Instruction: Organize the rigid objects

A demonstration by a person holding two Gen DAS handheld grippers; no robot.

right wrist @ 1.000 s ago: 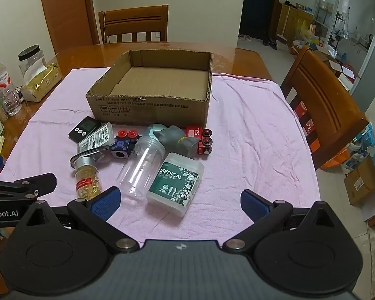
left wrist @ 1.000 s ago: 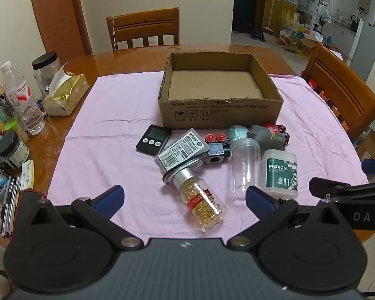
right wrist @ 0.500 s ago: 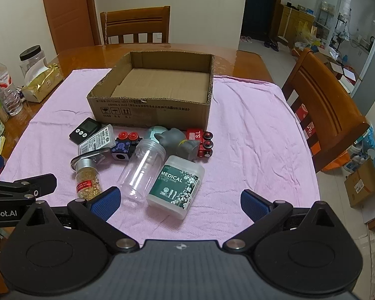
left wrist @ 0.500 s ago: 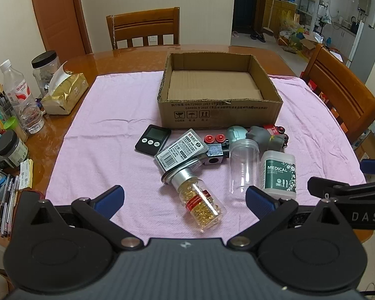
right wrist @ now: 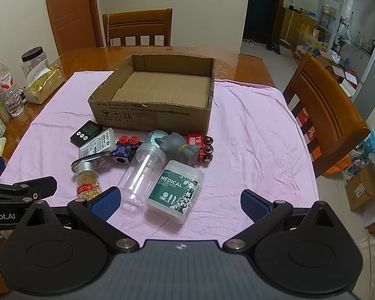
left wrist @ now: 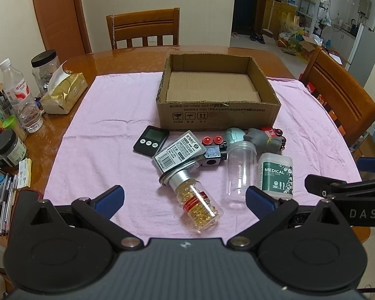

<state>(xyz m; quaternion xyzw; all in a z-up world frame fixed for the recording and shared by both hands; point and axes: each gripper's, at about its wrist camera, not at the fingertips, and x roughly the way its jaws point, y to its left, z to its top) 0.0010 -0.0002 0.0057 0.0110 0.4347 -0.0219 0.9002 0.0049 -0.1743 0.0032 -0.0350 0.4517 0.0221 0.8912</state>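
An open cardboard box (left wrist: pixel 218 115) (right wrist: pixel 152 115) stands empty on the pink cloth (left wrist: pixel 107 130). In front of it lies a pile: a black timer (left wrist: pixel 151 140), a labelled flat case (left wrist: pixel 178 152), a bottle of gold capsules (left wrist: pixel 197 201) (right wrist: pixel 87 183), a clear jar (left wrist: pixel 240 172) (right wrist: pixel 143 172), a white-and-green MEDICAL box (left wrist: pixel 276 173) (right wrist: pixel 175 191), a grey cat figure (right wrist: pixel 178 147), a red toy (right wrist: pixel 202 147) and a blue block with red knobs (right wrist: pixel 125 150). My left gripper (left wrist: pixel 185 197) and right gripper (right wrist: pixel 178 198) are open and empty, held just in front of the pile.
On the bare table at the left stand a water bottle (left wrist: pixel 20 97), jars (left wrist: pixel 43 70), a gold tissue pack (left wrist: pixel 63 95) and pens (left wrist: pixel 5 200). Wooden chairs stand behind (left wrist: pixel 143 28) and to the right (right wrist: pixel 322 115).
Both grippers have drifted slightly; the views shifted a little. Nothing on the cloth has moved and both grippers stay open.
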